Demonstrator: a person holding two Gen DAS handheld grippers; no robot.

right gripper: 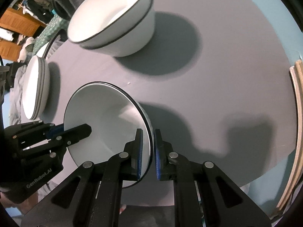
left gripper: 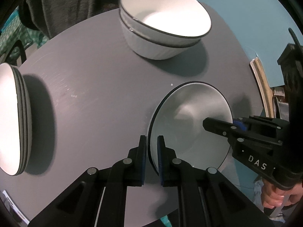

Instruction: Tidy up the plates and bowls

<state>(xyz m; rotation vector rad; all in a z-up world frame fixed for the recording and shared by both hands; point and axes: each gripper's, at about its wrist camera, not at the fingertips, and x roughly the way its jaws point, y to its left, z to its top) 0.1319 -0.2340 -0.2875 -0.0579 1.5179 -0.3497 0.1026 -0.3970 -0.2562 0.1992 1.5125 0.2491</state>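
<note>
A white bowl with a dark rim (left gripper: 189,113) (right gripper: 106,113) is tilted just above the round grey table (left gripper: 94,94) (right gripper: 208,75). My left gripper (left gripper: 151,139) is shut on its near rim. My right gripper (right gripper: 147,132) is shut on the opposite rim. Each gripper also shows in the other's view, the right gripper (left gripper: 208,123) and the left gripper (right gripper: 88,129) with one finger inside the bowl. Two nested white bowls (left gripper: 162,22) (right gripper: 113,22) stand at the back of the table. A stack of white dark-rimmed plates (left gripper: 11,121) (right gripper: 35,89) sits at the left edge.
A curved wooden chair back (left gripper: 260,83) (right gripper: 295,113) stands beyond the table's right edge. Dark fabric (left gripper: 62,3) hangs behind the table. A person's hand (left gripper: 274,198) holds the right gripper's handle. Wooden furniture with clothes (right gripper: 17,24) lies far left.
</note>
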